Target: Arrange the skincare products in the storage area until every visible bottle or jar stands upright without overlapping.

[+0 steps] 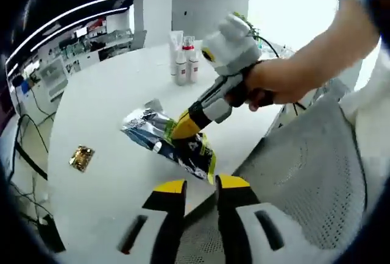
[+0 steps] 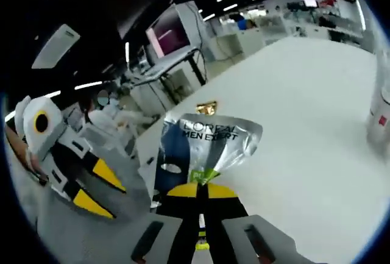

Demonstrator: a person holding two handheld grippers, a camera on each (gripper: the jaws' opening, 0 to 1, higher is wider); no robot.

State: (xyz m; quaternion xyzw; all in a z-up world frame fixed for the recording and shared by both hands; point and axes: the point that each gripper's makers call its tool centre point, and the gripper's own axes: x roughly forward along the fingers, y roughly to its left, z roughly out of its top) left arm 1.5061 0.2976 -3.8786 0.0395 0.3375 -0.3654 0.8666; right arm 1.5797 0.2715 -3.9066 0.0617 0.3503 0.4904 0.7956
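- Skincare pouch [image 2: 204, 145], a silver packet, is hanging in our right hand-held gripper [image 2: 200, 192], whose jaws are pinching its lower edge, likely so we can carry it clear of the table [image 1: 109, 111].
- We are holding our left hand-held gripper [image 1: 200, 194] spread and empty near the table edge, probably ready to steady the pouch.
- Bottles [image 1: 186, 63] are standing upright at the far side, well apart from the pouch.
- We are leaving a small gold sachet [image 1: 81, 157] lying flat on the table.

Pouch [image 2: 204, 148] bottom edge is hidden behind right gripper [image 2: 199, 192]. Bottle [image 2: 379, 108] is cut off by view edge, label unreadable. Far bottles [image 1: 184, 63] are too small to identify; gold packet [image 1: 81, 157] print is blurred.
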